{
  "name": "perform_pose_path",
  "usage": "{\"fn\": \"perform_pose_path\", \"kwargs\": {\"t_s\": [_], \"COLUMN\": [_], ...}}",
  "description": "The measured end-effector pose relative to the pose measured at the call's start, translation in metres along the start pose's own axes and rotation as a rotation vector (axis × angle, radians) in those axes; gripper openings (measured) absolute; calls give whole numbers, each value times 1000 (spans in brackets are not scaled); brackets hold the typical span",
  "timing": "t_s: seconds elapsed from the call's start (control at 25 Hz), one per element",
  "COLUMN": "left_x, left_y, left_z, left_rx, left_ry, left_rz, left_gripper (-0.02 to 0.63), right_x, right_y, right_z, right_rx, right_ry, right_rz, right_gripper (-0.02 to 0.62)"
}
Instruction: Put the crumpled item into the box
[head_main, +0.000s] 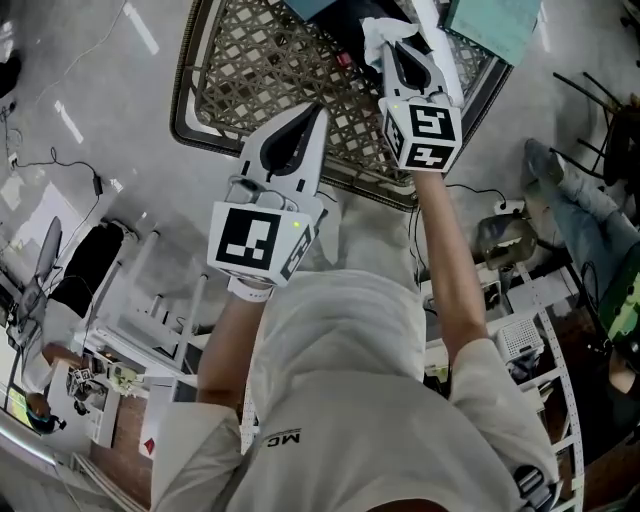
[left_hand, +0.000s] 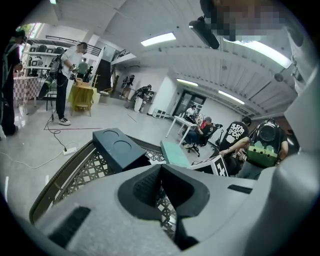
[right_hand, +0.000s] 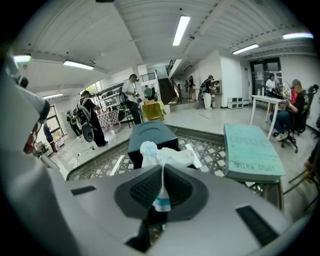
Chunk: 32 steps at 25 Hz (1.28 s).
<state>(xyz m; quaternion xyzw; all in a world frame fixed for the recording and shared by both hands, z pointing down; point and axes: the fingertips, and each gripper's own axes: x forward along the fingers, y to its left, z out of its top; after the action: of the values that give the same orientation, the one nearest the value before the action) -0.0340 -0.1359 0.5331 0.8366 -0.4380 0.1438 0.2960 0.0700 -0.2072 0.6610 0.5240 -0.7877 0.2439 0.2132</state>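
Observation:
The crumpled item (right_hand: 167, 154) is a white wad of paper or plastic with some blue print. My right gripper (right_hand: 162, 169) is shut on it and holds it above the lattice table (right_hand: 210, 150). In the head view the crumpled item (head_main: 378, 30) sticks out past the right gripper (head_main: 396, 45) at the top. A dark box (right_hand: 150, 136) stands just behind the wad, and a flat teal box (right_hand: 252, 149) lies to its right. My left gripper (head_main: 319, 110) is shut on nothing, lower and to the left over the table. From the left gripper (left_hand: 161, 168) I see the dark box (left_hand: 119, 148) and the teal box (left_hand: 174, 152).
The lattice table has a dark rounded rim (head_main: 186, 95). Cables (head_main: 60, 160) run over the grey floor at the left. White shelving (head_main: 140, 340) and clutter stand near the person's legs. Several people (left_hand: 65, 75) stand or sit around the room.

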Motion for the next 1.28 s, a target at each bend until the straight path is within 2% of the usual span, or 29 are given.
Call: {"fn": "perform_pose_path", "kwargs": {"t_s": [0.4, 0.88, 1.28], "left_x": [4, -2, -18], "left_y": [-9, -11, -20], "left_z": [-5, -6, 1], "left_rx": [-17, -14, 8], "left_ry": [2, 4, 2], "left_rz": [-8, -17, -28], "left_gripper": [25, 25, 25], "right_x": [11, 8, -18], "right_y": [-6, -1, 0], "right_z": [-36, -38, -34], "right_rx": [-31, -14, 19], "right_ry": [144, 155, 135], "right_rz": [-16, 4, -4], "right_gripper": [25, 26, 34]}}
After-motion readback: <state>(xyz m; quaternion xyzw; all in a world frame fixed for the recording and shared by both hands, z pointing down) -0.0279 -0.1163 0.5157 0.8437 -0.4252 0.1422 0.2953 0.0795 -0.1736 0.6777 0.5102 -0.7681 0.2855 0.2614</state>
